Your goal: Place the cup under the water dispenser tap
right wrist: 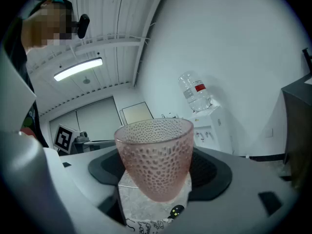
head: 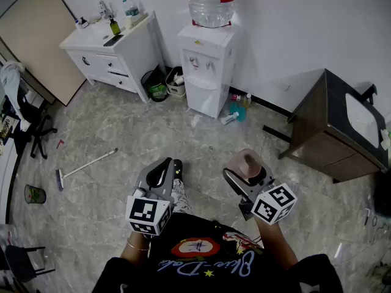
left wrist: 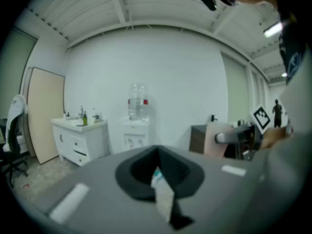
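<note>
A pink dimpled glass cup point(head: 249, 161) is upright in the air, with my right gripper point(head: 247, 171) shut on it, one jaw on each side. In the right gripper view the cup point(right wrist: 155, 162) fills the middle between the grey jaws. The white water dispenser point(head: 206, 66) stands far ahead against the wall, with a clear bottle point(head: 211, 2) on top and its taps point(head: 201, 62) facing me. My left gripper point(head: 166, 167) hovers level beside the right one, shut, nothing in it. The left gripper view shows the dispenser point(left wrist: 136, 133) straight ahead and the cup point(left wrist: 217, 140) at the right.
A white vanity cabinet point(head: 116, 54) stands left of the dispenser, with two bins point(head: 157, 85) between them. Bottles point(head: 235, 112) lie on the floor at the dispenser's right foot. A dark cabinet with a basin point(head: 339, 127) is at the right. A broom point(head: 85, 166) lies at the left.
</note>
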Available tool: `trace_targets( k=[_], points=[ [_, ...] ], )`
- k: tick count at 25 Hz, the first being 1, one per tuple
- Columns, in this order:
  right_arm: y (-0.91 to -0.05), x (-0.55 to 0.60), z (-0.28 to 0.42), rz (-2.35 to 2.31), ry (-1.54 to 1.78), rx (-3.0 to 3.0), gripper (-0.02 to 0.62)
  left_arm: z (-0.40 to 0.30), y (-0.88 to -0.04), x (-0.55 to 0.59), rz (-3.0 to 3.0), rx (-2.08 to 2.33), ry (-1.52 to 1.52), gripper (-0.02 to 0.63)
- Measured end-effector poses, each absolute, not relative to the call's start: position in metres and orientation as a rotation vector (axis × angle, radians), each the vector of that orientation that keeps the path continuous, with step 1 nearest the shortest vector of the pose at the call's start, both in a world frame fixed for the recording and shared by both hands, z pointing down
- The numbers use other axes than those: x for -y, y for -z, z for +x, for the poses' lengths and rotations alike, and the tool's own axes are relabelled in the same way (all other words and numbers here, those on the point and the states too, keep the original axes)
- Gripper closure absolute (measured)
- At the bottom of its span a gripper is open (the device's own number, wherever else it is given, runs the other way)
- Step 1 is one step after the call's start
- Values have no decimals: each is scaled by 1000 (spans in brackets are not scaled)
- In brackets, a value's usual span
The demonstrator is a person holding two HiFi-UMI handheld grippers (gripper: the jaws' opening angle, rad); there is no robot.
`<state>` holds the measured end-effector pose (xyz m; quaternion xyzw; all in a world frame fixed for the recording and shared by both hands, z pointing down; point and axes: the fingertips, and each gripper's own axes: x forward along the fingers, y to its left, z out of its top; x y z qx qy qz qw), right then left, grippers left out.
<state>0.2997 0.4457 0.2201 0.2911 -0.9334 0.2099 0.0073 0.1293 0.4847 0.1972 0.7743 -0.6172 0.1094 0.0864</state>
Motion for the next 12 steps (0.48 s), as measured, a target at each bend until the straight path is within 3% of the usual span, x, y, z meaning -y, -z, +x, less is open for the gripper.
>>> trace_targets(
  k=[6, 12],
  points=[
    [-250, -324, 213, 899, -611, 2917, 230, 41, -232, -352, 2290, 1839, -283, 604],
    [-285, -155, 92, 1026, -807, 2903, 230, -47, -262, -189, 2339, 1675, -378, 604]
  ],
)
